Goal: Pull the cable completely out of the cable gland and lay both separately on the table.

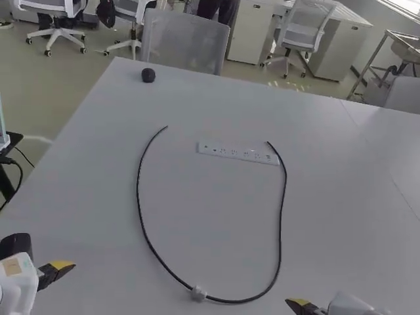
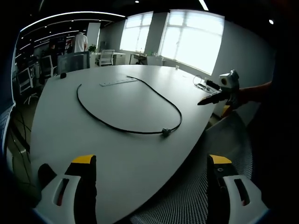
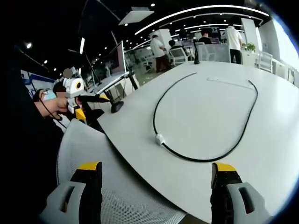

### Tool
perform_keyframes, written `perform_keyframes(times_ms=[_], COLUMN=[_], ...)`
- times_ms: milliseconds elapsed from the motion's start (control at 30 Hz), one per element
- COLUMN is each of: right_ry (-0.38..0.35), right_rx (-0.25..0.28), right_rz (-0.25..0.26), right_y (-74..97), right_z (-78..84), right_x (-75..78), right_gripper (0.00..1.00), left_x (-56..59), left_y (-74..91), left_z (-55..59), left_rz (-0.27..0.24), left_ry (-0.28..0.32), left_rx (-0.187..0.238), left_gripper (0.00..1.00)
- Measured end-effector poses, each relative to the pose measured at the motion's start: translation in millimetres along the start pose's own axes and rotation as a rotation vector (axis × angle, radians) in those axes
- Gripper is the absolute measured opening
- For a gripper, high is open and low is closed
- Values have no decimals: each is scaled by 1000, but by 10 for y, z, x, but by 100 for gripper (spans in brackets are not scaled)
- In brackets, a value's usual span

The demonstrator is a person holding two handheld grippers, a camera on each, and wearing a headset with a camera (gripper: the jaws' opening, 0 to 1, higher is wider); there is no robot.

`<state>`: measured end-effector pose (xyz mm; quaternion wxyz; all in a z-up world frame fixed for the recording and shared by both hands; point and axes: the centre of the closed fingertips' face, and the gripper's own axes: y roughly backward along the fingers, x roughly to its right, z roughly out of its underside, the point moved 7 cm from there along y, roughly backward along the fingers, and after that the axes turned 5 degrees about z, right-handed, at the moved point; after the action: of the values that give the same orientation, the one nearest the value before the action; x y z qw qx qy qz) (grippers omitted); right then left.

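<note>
Both sets of fingers are spread wide with nothing in them, the left gripper (image 2: 152, 163) and right gripper (image 3: 156, 168) hanging at the table (image 1: 341, 216) edge on my side of the power strip (image 1: 237, 153), well apart from the cable (image 1: 139, 197). The cable lies in a big U opening toward the strip, one end right by the strip's right end. The cable gland (image 1: 198, 293) is still threaded on at the bottom of the U, the point farthest from the strip.

One cable (image 1: 139, 197), one cable gland (image 1: 198, 293), one power strip (image 1: 237, 153) and one dark ball (image 1: 148, 75) are lying on one table (image 1: 341, 197). Two grippers are hovering at its edge: left gripper (image 2: 149, 161), right gripper (image 3: 156, 165).
</note>
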<state>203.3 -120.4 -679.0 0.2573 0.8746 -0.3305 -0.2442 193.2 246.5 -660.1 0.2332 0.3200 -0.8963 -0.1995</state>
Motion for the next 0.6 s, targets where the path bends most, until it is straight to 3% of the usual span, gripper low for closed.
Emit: perform_keyframes(times_ms=[33, 267, 367, 600], right_ry=[-5, 19, 15, 11], right_rx=[-5, -25, -6, 13], right_rz=[1, 15, 27, 36], right_y=[5, 51, 50, -9], right_z=[5, -58, -151, -338], right_x=[5, 19, 54, 108], right_gripper=[99, 99, 99, 96], left_x=[-15, -51, -45, 25], left_y=[5, -29, -89, -201], left_z=[-47, -124, -115, -57], left_rz=[-4, 0, 3, 25], left_ry=[30, 8, -40, -57], left_rx=[32, 31, -7, -59], left_gripper=[98, 99, 99, 98])
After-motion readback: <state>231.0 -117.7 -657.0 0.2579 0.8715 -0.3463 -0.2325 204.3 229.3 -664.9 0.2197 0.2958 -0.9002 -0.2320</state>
